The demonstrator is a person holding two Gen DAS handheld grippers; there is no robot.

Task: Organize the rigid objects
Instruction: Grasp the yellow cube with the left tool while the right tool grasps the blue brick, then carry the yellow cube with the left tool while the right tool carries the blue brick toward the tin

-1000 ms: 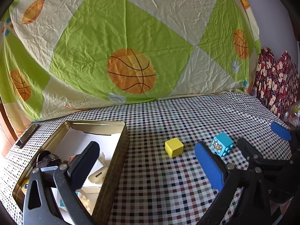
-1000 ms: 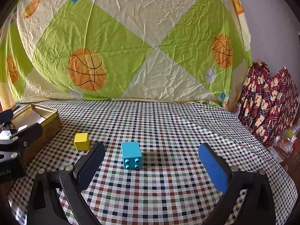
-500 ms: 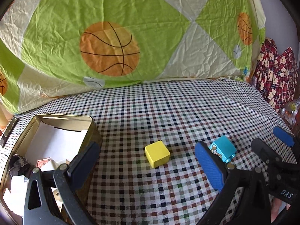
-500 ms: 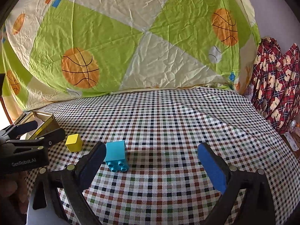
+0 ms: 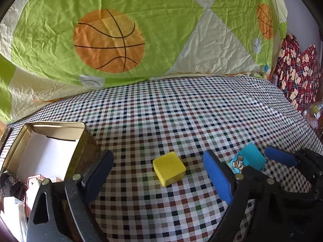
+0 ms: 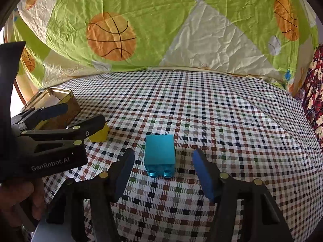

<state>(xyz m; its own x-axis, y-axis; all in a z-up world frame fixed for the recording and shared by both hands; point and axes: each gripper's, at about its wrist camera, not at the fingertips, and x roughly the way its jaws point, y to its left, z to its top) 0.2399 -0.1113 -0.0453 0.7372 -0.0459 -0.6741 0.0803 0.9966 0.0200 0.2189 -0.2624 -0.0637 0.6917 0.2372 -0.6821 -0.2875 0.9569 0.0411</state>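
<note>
A yellow cube [image 5: 169,171] lies on the checked cloth between the open fingers of my left gripper [image 5: 159,179], not touched. In the right wrist view the cube [image 6: 99,134] is partly hidden behind the left gripper [image 6: 80,117]. A blue toy brick [image 6: 159,154] with studs facing me sits between the open fingers of my right gripper [image 6: 163,173], which narrow around it without touching. The brick also shows in the left wrist view [image 5: 249,158], with a bear picture on its side. An open gold tin [image 5: 80,141] with several items inside stands at the left.
A wrinkled green and cream sheet with basketball prints [image 5: 109,40] hangs behind the checked table [image 6: 201,104]. Red patterned fabric [image 5: 296,76] lies at the far right. The tin's rim [image 6: 50,92] is close to the left gripper.
Both grippers have moved forward and down. The left now straddles the yellow cube; the right has centred on the blue brick and its fingers have narrowed.
</note>
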